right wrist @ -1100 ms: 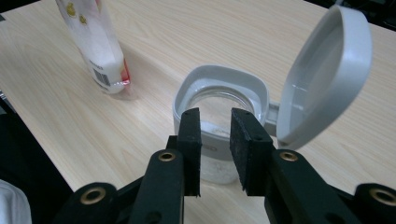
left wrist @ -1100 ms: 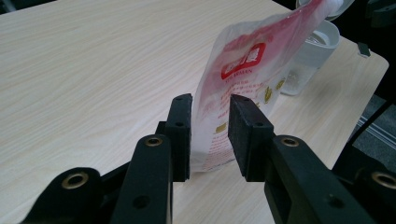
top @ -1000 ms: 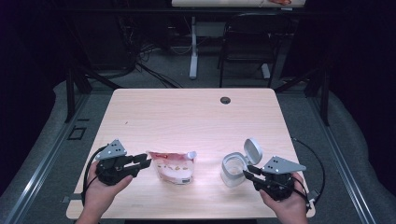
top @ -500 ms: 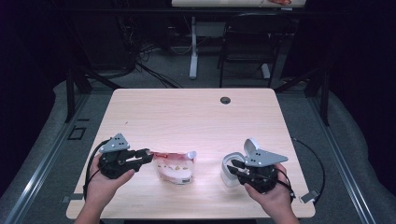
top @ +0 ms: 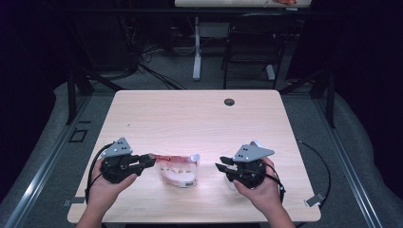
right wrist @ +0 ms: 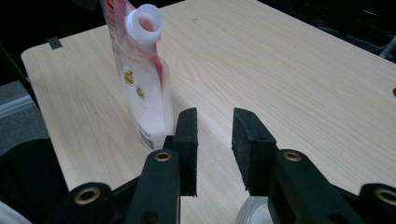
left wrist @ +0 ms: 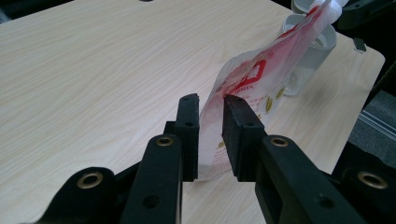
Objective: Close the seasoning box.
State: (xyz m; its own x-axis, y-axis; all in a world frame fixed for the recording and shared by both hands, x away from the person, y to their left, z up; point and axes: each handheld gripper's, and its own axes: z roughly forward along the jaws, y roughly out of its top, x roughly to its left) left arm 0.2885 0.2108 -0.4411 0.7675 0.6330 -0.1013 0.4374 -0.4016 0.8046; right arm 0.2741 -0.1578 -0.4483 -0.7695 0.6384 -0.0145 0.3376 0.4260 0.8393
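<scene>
A red-and-white spout pouch (top: 178, 171) stands near the front middle of the wooden table (top: 199, 118), its open white spout (right wrist: 144, 21) on top. My left gripper (top: 151, 160) comes in from the left. Its jaws have just been closing, and in the left gripper view (left wrist: 210, 100) they press on the pouch's (left wrist: 252, 79) side edge. My right gripper (top: 219, 166) points left toward the pouch (right wrist: 140, 93), a short gap away. Its jaws (right wrist: 215, 114) have just been opening and hold nothing. A white container (left wrist: 313, 46) stands beyond the pouch, under my right gripper.
A dark round cable hole (top: 229, 102) sits near the table's far edge. The right gripper's cable (top: 323, 166) loops off the right side, by a grey tab (top: 313, 200) at the front right corner. Chairs and desk legs stand beyond the table.
My right gripper has moved left over the white container, toward the pouch, and now covers most of it. My left hand has stayed put while its jaws drew together on the pouch's edge.
</scene>
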